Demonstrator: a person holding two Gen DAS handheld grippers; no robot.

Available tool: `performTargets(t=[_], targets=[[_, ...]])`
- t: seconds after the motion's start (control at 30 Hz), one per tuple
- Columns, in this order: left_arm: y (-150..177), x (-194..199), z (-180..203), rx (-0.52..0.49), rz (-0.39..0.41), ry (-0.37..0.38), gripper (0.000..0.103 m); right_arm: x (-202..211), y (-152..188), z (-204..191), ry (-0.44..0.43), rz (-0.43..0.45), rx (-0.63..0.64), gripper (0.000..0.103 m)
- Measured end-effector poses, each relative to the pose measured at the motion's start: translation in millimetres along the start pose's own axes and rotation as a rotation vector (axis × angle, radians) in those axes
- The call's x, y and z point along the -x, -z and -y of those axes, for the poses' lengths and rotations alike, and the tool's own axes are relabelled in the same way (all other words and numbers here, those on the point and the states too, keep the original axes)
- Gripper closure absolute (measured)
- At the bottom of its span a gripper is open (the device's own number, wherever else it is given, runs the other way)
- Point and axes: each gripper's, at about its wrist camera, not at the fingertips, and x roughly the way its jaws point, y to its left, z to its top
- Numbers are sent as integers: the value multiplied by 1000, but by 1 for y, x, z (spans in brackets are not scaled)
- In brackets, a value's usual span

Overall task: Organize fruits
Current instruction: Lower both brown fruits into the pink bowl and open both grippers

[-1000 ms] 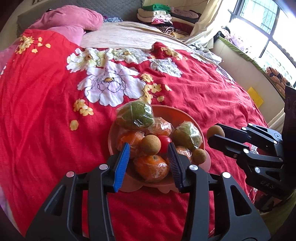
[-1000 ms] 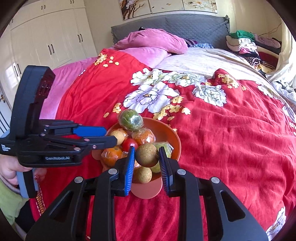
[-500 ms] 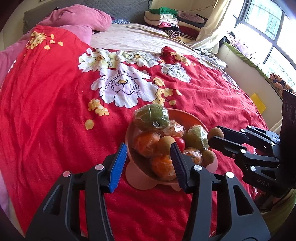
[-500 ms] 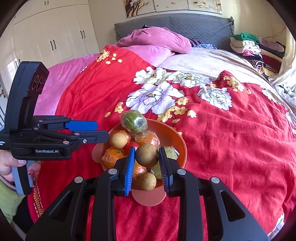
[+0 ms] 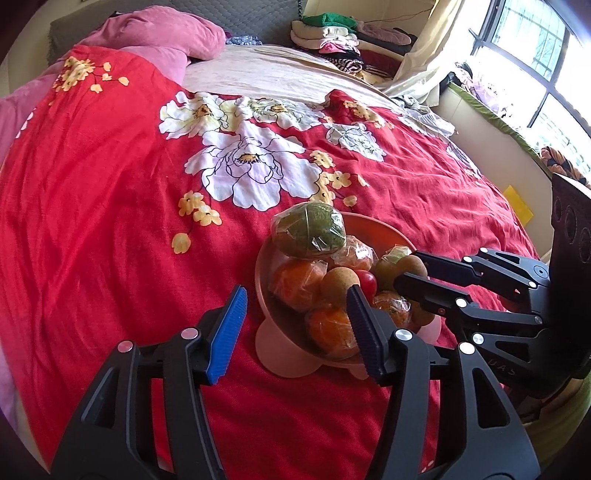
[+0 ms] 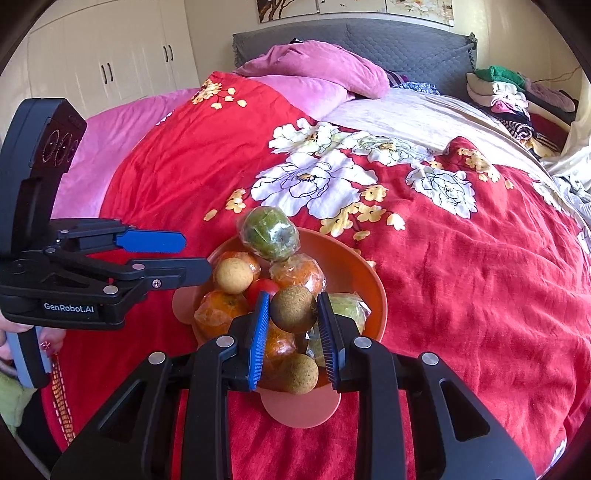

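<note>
An orange-pink bowl (image 6: pixel 354 266) on the red flowered bedspread holds a plastic-wrapped green fruit (image 6: pixel 268 238), wrapped oranges (image 6: pixel 221 312), a small red fruit (image 6: pixel 260 290) and two brown round fruits (image 6: pixel 233 275). My right gripper (image 6: pixel 293 308) is shut on a third brown round fruit (image 6: pixel 293 309), held just above the pile; in the left wrist view it hangs at the bowl's right side (image 5: pixel 408 266). My left gripper (image 5: pixel 295 295) sits at the bowl's near left rim (image 5: pixel 266 258). Its jaws are opening and the pads touch nothing.
The red bedspread (image 5: pixel 110 221) stretches wide to the left and behind the bowl. Pink pillows (image 6: pixel 317 70) lie at the grey headboard. Folded clothes (image 5: pixel 332 33) are piled at the far right, near a window. A hand (image 6: pixel 11 332) holds the left gripper.
The left jaws have spread wider and the left view has swung left, so the bowl now sits right of centre. The right gripper has come in lower over the bowl with its fruit.
</note>
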Motion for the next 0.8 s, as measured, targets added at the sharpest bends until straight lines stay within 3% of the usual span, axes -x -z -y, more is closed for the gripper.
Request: performTargets(t=[0.43, 0.8], targets=[[0, 0, 2, -2, 1, -6, 46, 5, 0, 2, 6, 23, -9, 67], [-2, 8, 3, -1, 17, -19, 32, 17, 4, 2, 24, 46, -25, 47]])
